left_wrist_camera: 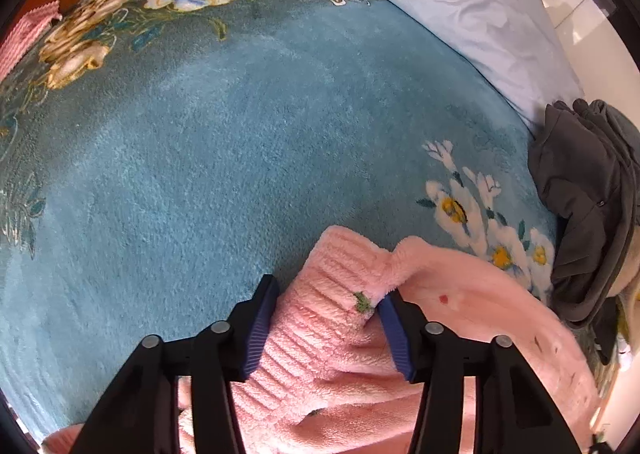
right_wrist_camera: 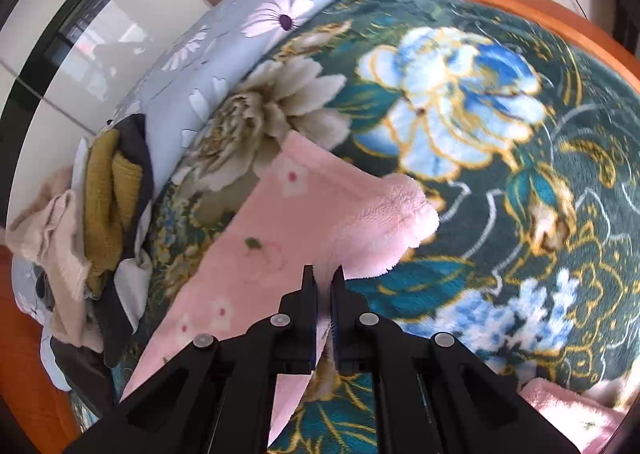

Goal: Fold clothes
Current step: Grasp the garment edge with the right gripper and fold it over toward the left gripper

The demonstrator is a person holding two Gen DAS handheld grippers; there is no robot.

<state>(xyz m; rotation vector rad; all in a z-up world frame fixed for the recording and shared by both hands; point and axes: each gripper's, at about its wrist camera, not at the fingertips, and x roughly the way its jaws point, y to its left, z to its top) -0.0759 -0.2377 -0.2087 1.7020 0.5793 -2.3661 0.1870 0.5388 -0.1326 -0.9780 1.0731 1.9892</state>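
We found the pink fleece garment point(right_wrist_camera: 280, 214) unfolded on the bed point(left_wrist_camera: 200, 134); right hand-held gripper point(right_wrist_camera: 323, 286) clamped on its edge, left hand-held gripper point(left_wrist_camera: 326, 318) apart astride its ribbed cuff point(left_wrist_camera: 332, 278); heaped clothes point(right_wrist_camera: 104, 214) remained unfolded.

Both tools are matte black plastic. The left gripper point(left_wrist_camera: 328, 294), rising from the bottom of its frame, has two angular fingers faced with ribbed dark-blue pads point(left_wrist_camera: 262, 330), and four round silver pivot pins run across its linkage arms. The right gripper point(right_wrist_camera: 324, 278), at lower centre of its frame, shows the same black arms with triangular cut-outs, four silver pins, and blue ribbed pad edges.
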